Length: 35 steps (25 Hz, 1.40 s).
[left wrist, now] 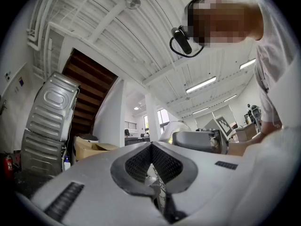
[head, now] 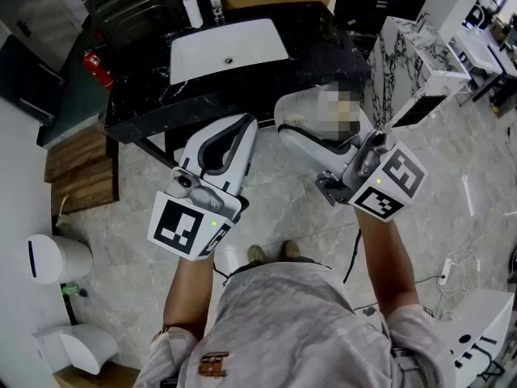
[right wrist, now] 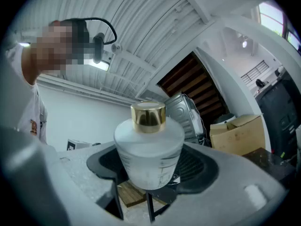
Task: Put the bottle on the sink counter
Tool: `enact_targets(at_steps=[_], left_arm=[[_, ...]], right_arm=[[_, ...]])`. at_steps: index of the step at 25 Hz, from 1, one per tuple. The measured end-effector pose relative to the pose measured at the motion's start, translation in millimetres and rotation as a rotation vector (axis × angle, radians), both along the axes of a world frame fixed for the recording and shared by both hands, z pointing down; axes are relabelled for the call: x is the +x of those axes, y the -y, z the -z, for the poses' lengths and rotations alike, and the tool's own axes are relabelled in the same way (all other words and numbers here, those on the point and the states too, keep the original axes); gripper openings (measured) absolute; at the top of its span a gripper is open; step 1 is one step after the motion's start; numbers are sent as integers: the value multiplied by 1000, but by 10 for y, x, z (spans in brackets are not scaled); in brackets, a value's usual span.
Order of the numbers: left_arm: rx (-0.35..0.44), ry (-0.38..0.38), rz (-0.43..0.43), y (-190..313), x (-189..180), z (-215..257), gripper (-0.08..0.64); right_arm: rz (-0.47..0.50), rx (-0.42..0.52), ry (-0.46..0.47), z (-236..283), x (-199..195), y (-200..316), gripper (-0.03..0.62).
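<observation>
Below, black marble sink counter (head: 323, 59), white basin (head: 202, 55), pale marbled floor (head: 279, 208).

Bottle (right wrist: 148, 154): frosted white, matt; glass or plastic, cannot tell. Cap (right wrist: 148, 116): polished gold, metallic sheen. Right gripper (right wrist: 149, 173): pale grey plastic, finely grainy; pads (right wrist: 200, 166) black, ribbed. Sink counter (head: 323, 59): glossy black stone, white veins. Basin (head: 226, 47): smooth white, glazed look. Floor (head: 129, 257): polished pale marble-look. Planks (head: 77, 172) off the counter's left end: bare wood.
</observation>
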<state>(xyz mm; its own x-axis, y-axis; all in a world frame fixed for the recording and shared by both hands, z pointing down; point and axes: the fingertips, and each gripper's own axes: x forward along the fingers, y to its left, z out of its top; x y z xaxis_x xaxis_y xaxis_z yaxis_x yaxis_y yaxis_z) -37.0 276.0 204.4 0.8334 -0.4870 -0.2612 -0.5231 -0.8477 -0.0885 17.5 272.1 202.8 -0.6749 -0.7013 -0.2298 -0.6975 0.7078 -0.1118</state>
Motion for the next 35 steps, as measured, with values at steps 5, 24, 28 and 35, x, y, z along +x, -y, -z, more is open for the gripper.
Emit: enact_targets(at_steps=[5,24,28,35], left_arm=[[-6,4,11,28,13,-17,0],[-11,15,143,316,359,-66,2],[-12,22,170,411,307,-68,1],[11,11,178,859,182,-38,1]], right_arm=[[0,-5,3,-15,41,22,330],[10,-11,-13,-97,703,306,329],[22,-12,-7,-105,706,403,330],[22,-12,-21,-121,604,810,328]])
